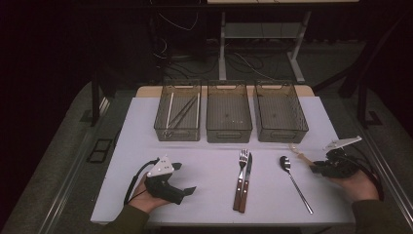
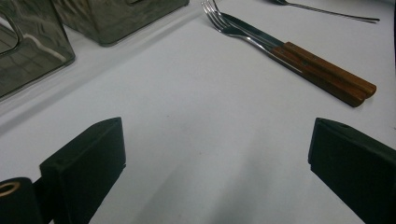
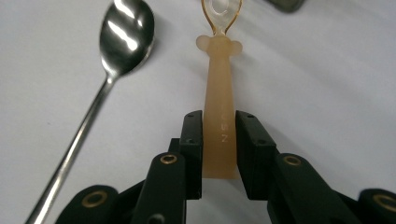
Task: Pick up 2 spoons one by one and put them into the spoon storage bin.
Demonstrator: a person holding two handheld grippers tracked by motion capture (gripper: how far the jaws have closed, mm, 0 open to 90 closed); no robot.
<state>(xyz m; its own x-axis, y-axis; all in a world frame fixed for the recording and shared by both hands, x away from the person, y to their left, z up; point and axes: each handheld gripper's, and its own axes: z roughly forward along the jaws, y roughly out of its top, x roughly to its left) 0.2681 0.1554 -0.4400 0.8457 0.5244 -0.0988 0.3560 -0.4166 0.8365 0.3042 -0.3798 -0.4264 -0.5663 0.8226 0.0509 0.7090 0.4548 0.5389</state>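
R gripper [image 3: 219,140] jaws clamped on beige plastic spoon [image 3: 219,93] handle; steel spoon [image 3: 123,32] at 10 o'clock. L gripper [image 2: 217,163] jaws wide apart.

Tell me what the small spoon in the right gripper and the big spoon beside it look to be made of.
Small spoon: looks like plastic or silicone, matte tan handle with molded letters, translucent amber bowl end; which of the two is unclear. The right gripper is shut on its handle. Big spoon: polished metal, likely stainless steel, with mirror-bright highlights on the bowl and a thin shiny stem.
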